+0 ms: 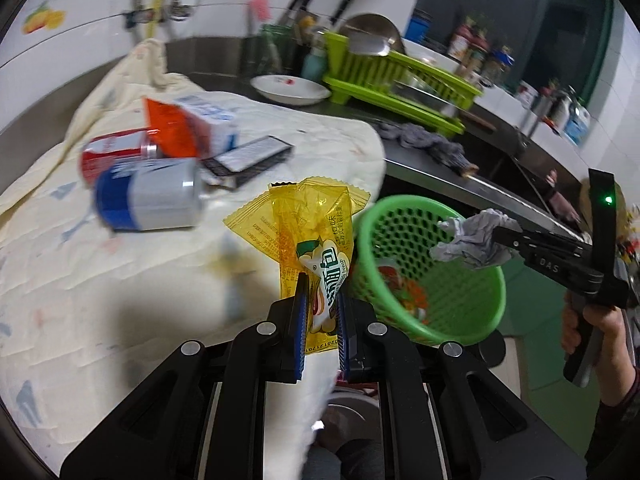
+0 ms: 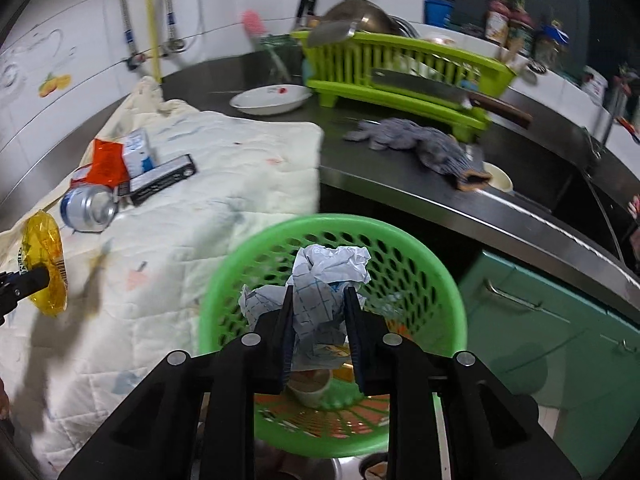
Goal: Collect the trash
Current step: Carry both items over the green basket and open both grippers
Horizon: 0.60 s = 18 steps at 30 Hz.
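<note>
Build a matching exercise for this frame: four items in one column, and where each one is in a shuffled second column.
Items:
1. yellow wrapper
2. crumpled paper
3. blue-and-silver can
4. white bowl

Places:
A. lying on the quilted cloth
B. on the steel counter beside the green dish rack
C. in the left tongs
D. in the right tongs, over the green basket

Pairs: 1-C, 2-D, 3-A, 4-B
</note>
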Available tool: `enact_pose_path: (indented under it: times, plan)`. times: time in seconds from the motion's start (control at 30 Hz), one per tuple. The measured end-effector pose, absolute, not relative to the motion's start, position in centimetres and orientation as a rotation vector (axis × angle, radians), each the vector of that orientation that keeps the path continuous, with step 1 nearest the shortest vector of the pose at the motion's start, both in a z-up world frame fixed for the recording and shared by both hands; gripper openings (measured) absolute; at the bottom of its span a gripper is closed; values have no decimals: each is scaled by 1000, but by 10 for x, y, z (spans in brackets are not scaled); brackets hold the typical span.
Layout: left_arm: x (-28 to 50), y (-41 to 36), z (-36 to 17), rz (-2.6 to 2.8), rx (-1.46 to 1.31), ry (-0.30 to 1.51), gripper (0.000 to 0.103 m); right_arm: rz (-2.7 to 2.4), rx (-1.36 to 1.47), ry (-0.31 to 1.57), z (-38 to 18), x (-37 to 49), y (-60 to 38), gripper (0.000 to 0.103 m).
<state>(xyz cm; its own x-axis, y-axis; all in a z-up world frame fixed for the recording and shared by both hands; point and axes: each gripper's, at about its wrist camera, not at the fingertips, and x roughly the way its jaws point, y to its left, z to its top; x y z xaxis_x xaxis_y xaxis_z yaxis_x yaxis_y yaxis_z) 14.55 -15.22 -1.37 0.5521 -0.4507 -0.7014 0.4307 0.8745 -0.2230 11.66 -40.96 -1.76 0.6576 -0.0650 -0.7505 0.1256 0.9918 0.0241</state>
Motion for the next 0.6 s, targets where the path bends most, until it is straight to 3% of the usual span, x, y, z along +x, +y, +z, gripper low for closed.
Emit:
enact_pose_path:
  times: [0.13,0.6]
  plan:
    - [147,-180,-16,-557,1,853,12,-150,97,836,-23,111,-428,42]
    - [154,-276,-36,-670,116,912,12,-179,132,782,-17,82,-459,58]
